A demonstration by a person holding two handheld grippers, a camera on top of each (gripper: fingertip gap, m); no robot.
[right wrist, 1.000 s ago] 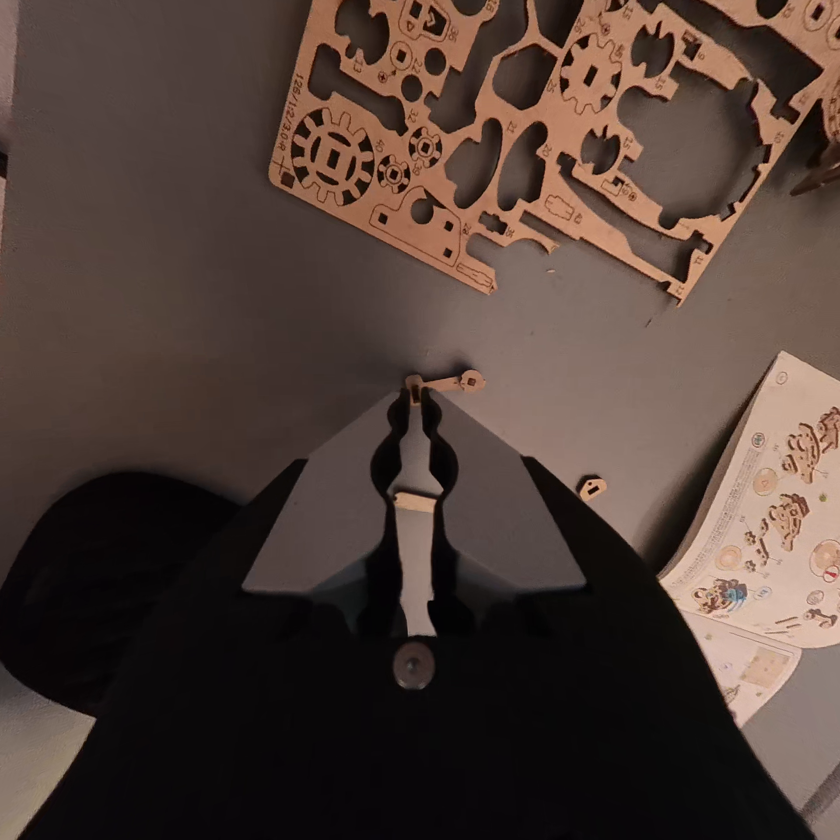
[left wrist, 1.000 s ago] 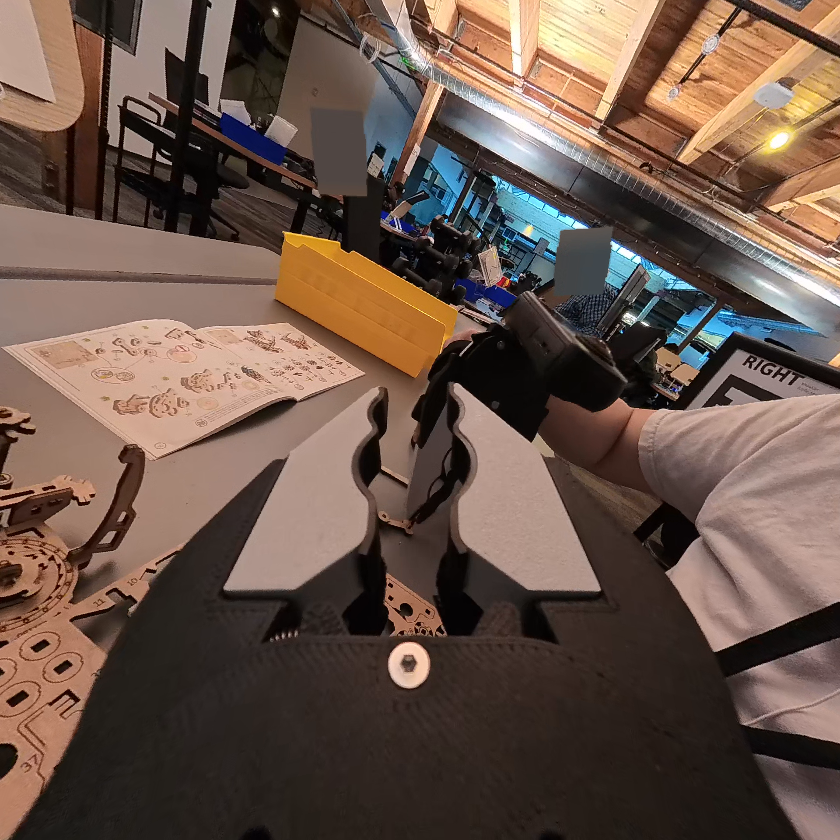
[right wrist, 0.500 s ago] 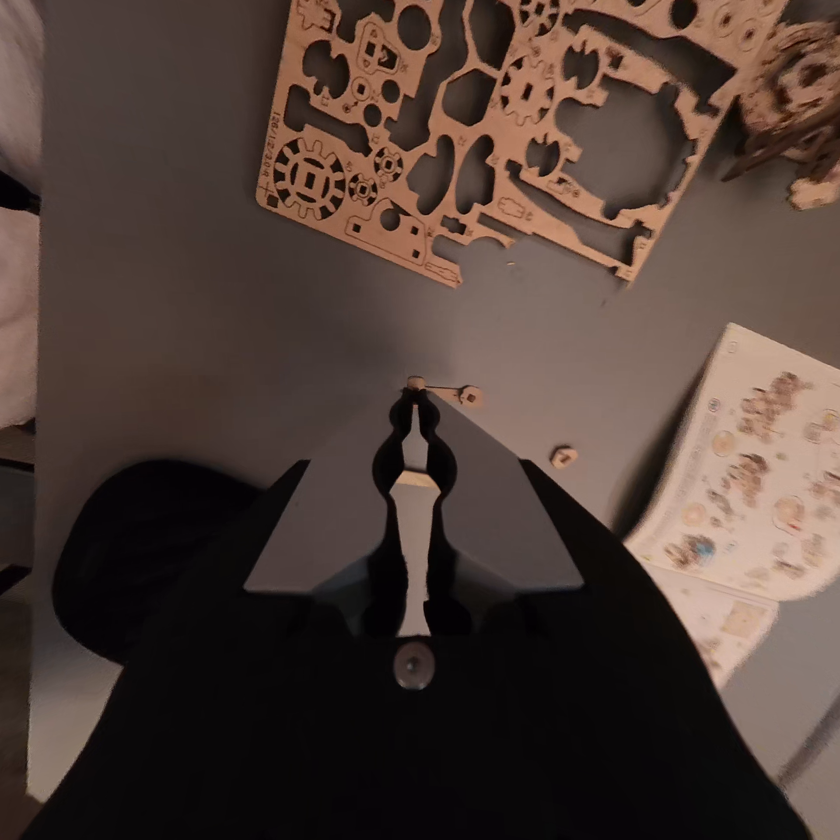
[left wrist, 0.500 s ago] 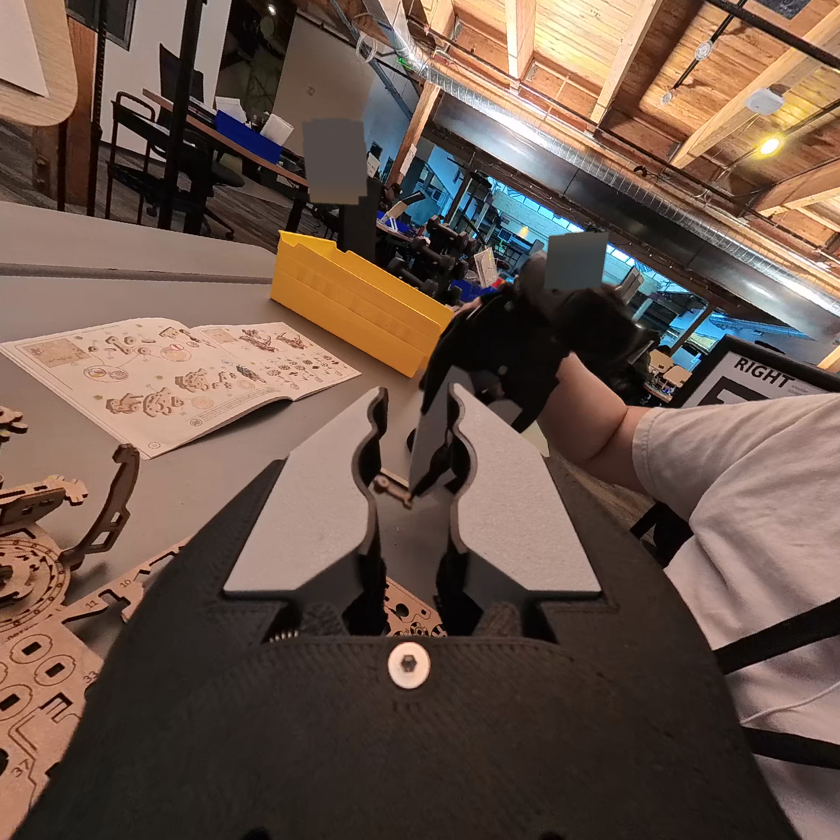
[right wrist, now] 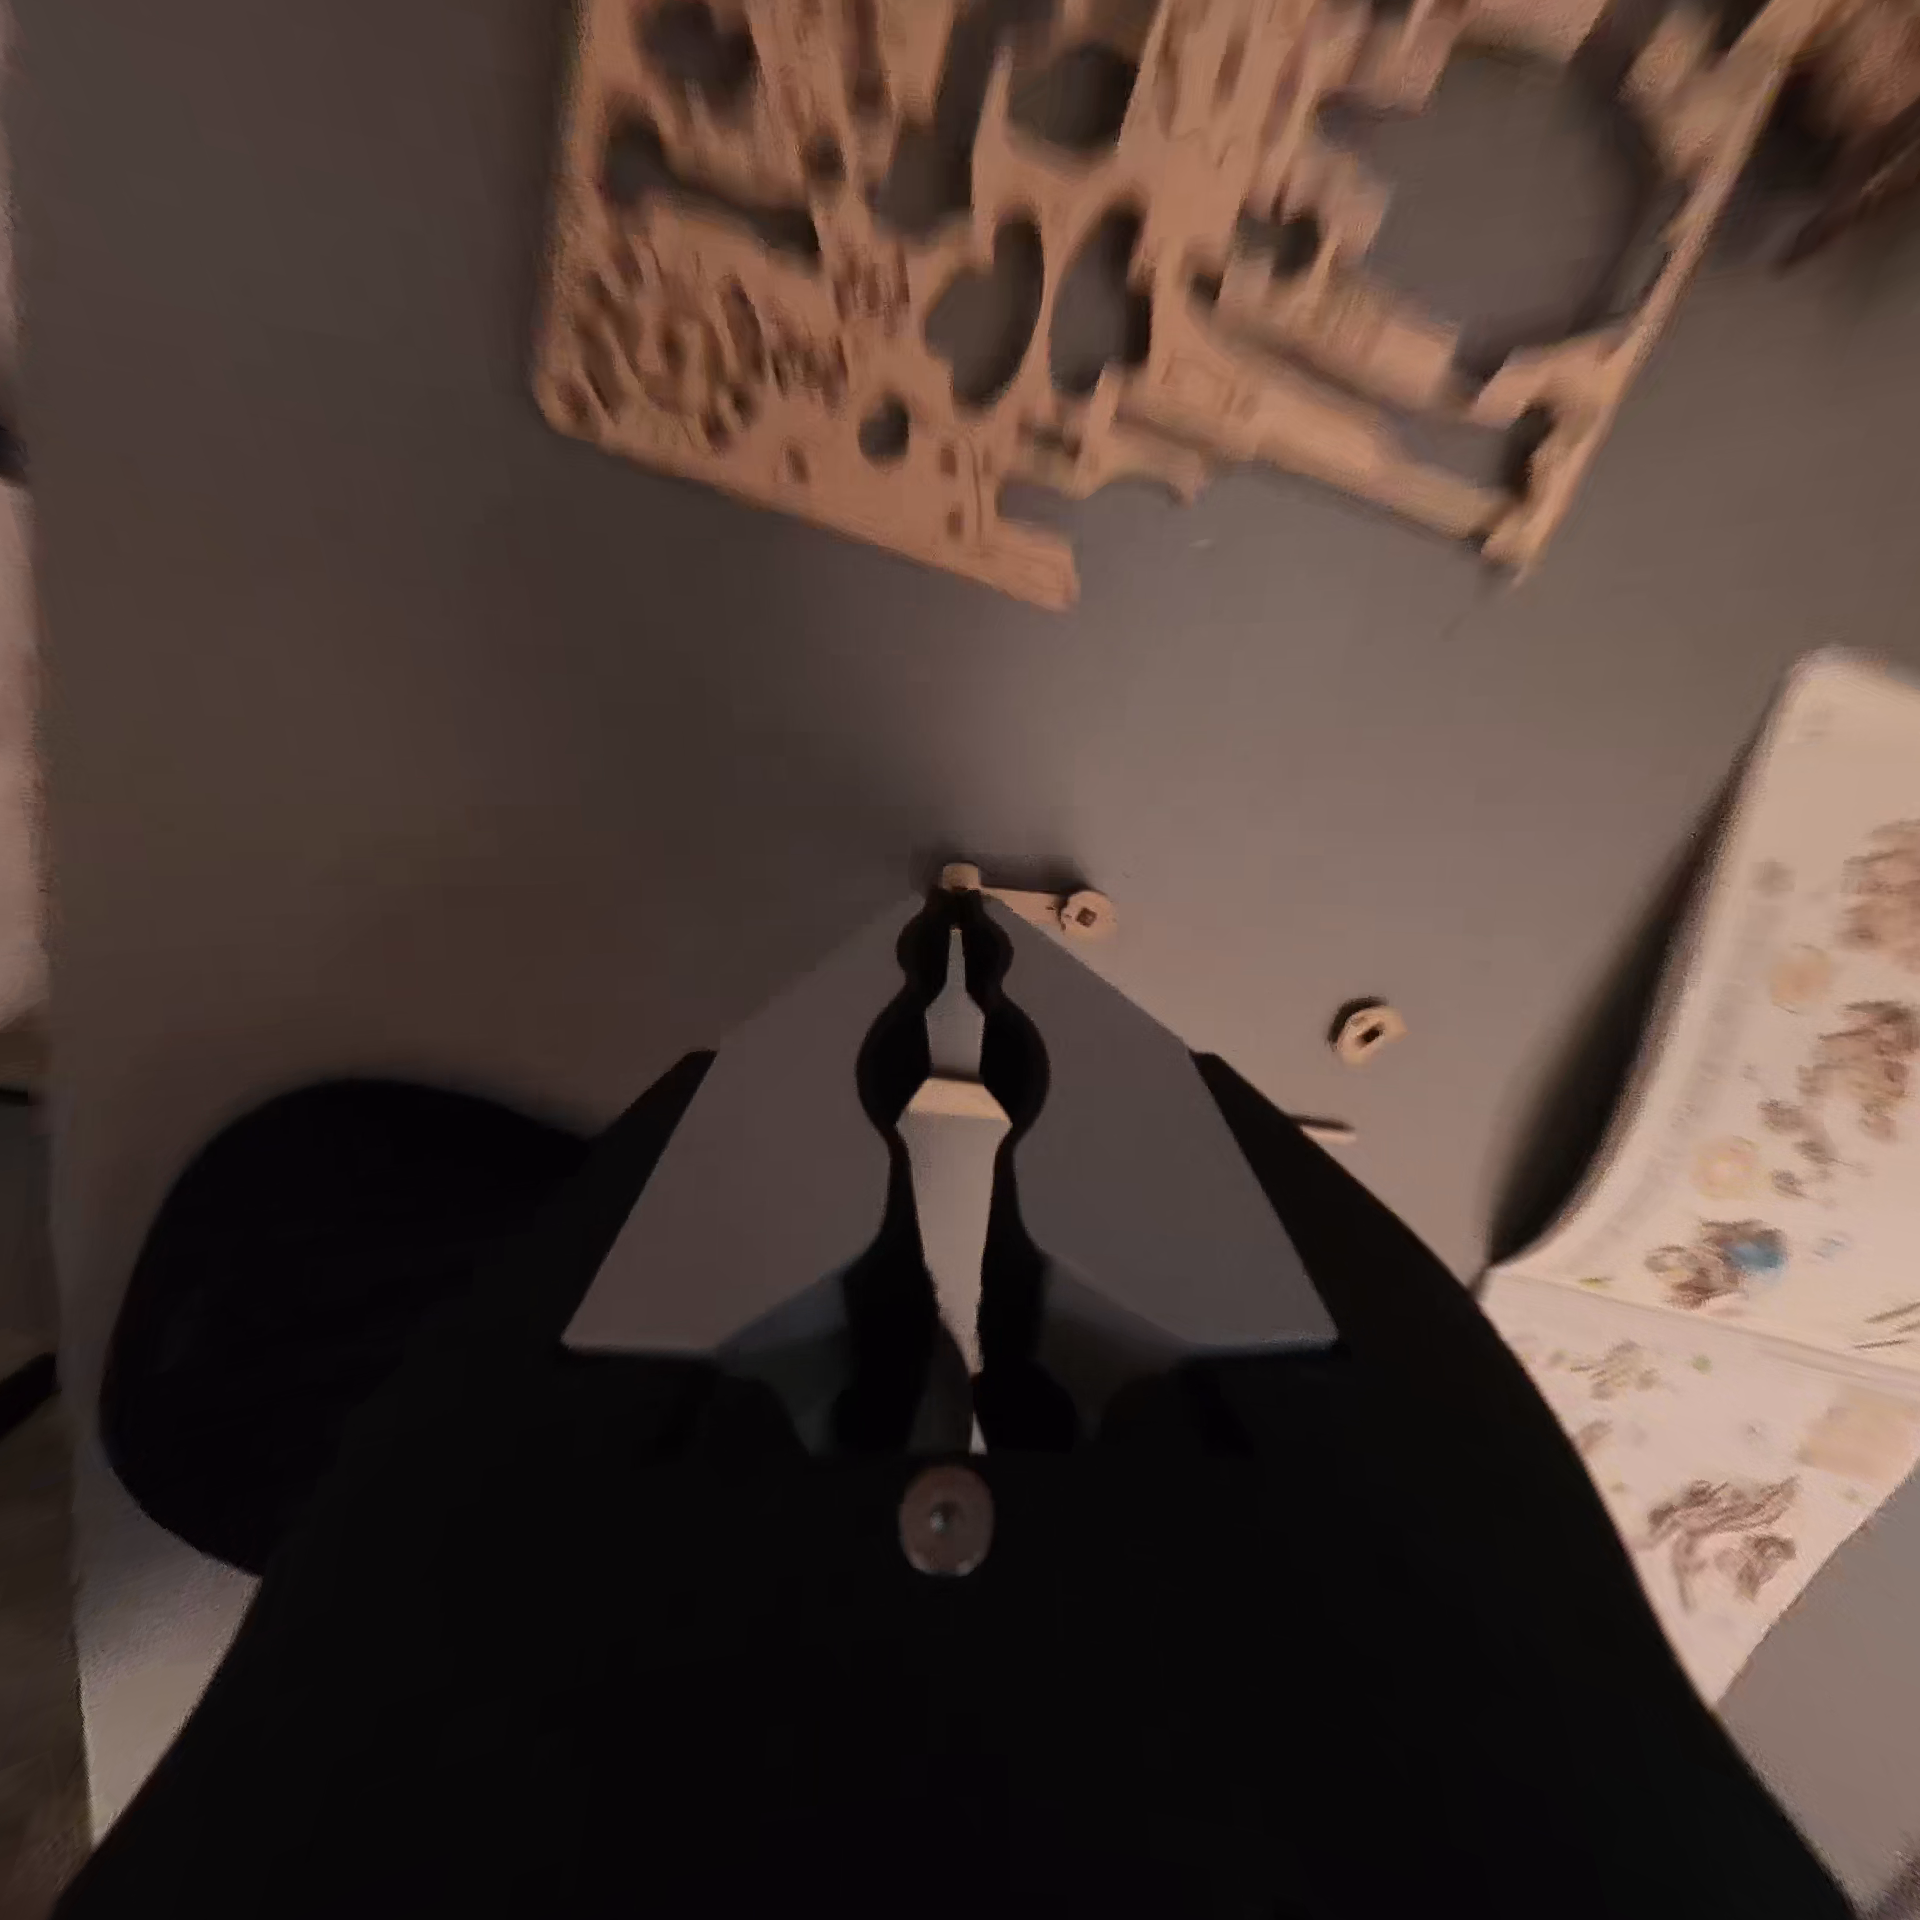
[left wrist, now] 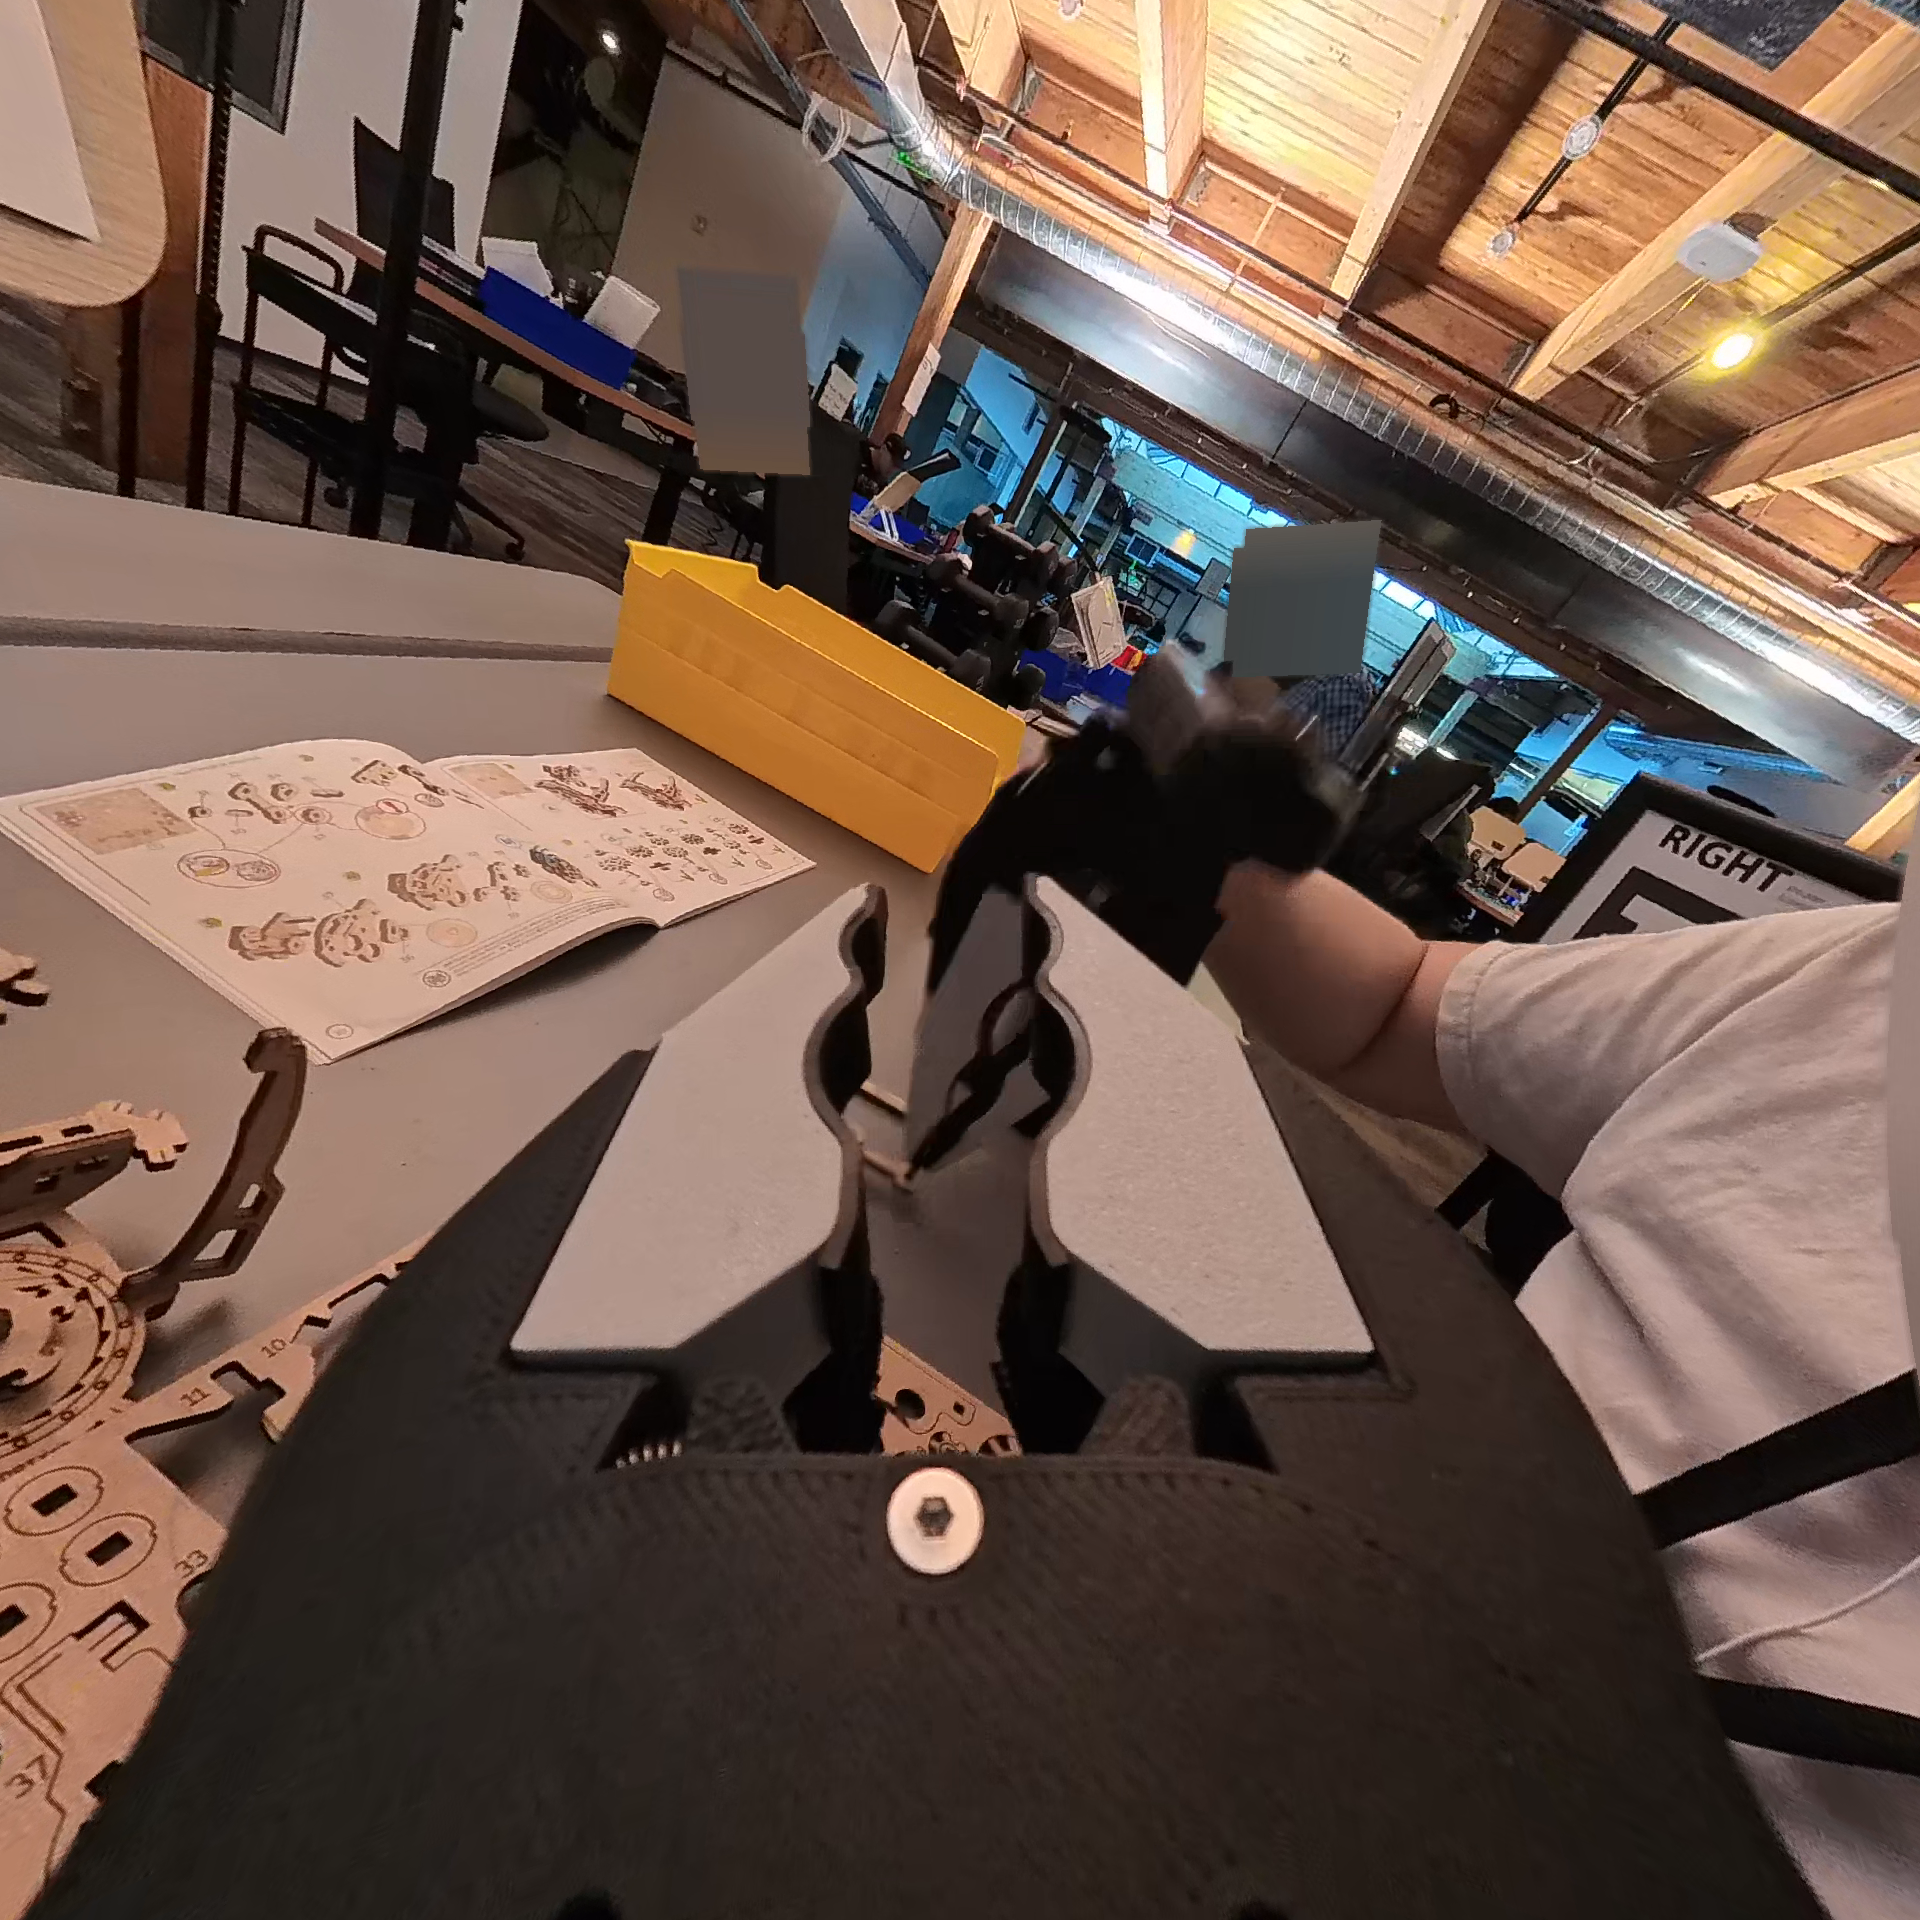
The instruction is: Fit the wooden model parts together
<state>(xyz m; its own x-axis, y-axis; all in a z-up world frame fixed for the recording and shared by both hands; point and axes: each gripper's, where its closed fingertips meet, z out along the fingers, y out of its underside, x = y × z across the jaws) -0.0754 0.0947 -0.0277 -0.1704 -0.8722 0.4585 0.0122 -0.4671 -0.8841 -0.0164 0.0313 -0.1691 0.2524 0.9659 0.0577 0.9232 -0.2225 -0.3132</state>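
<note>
My right gripper [right wrist: 956, 906] is shut on one end of a small wooden lever [right wrist: 1049, 906], with its tips pointing down at the grey table [right wrist: 416, 675]. In the left wrist view the right gripper [left wrist: 914, 1164] stands steeply just ahead, with the lever [left wrist: 885, 1158] at its tips. My left gripper [left wrist: 951, 925] is open and empty, held low over the table and aimed at the right gripper. A punched wooden parts sheet [right wrist: 1039, 260] lies beyond the lever, blurred. A small loose wooden piece [right wrist: 1366, 1029] lies to the right of it.
An open instruction booklet [left wrist: 395, 862] and a yellow bin [left wrist: 800, 717] lie ahead on the left. A part-built wooden model [left wrist: 52, 1320], a curved wooden piece [left wrist: 244, 1164] and a parts sheet [left wrist: 94, 1558] are at the lower left. The person's arm [left wrist: 1340, 1008] is at the right. The small loose wooden piece [right wrist: 1366, 1029] is about 9 cm from my right fingertips and 20 cm from my left.
My right gripper has closed on the small lever's end. Its view has shifted and blurred, and the parts sheet now looks larger. My left gripper has hardly moved.
</note>
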